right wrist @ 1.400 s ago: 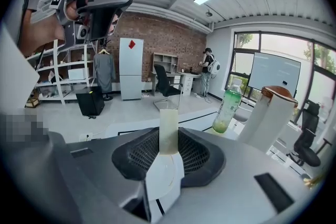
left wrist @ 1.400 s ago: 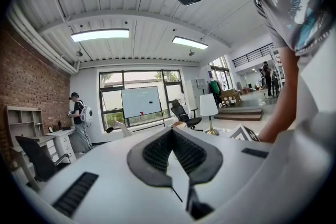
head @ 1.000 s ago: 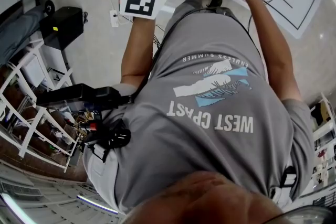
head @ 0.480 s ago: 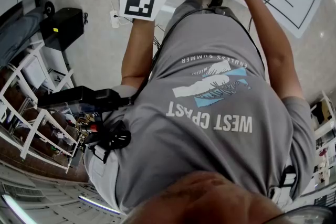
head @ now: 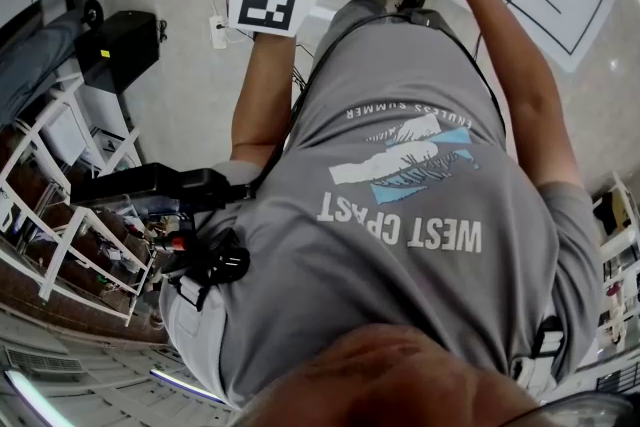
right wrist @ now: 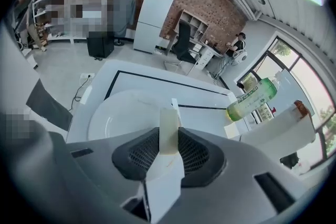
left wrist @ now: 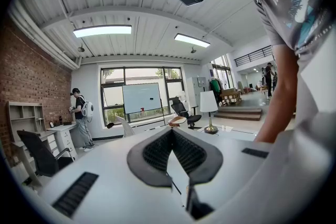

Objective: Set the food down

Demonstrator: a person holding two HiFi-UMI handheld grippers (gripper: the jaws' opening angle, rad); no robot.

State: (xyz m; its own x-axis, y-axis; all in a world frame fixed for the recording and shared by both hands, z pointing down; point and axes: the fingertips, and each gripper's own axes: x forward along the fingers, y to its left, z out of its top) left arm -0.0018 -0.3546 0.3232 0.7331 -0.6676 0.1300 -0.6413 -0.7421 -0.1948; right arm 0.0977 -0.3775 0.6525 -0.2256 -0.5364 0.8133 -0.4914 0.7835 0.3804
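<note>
The food (right wrist: pixel 168 117), a pale, thin slice, stands on edge, pinched flat between the pads of the right tongs (right wrist: pixel 169 136). Its free end pokes out beyond the jaw tips and its near end runs back towards the camera. Below the tips and mostly to their left lies a white plate (right wrist: pixel 113 113) on a white table (right wrist: pixel 205 99). A green bottle (right wrist: pixel 252 98) stands to the right of the tongs, well apart. The left tongs (left wrist: pixel 171 132) are pressed together with nothing in them, held off to the side and pointing out across the room.

The slice hangs over the plate's right-hand part rather than its middle, so letting go here could drop it on the rim or onto the table. Being thin and gripped across its faces, it may also cling to one pad when the jaws part, or fold and tear if it is pressed down onto the plate.

Only the right gripper view shows the grip, the plate and the bottle. The head view is filled by the person's grey shirt (head: pixel 400 215), with the marker cubes (head: pixel 265 3) near its top edge and no food in sight. The left gripper view shows only its own closed jaws and the far room.
</note>
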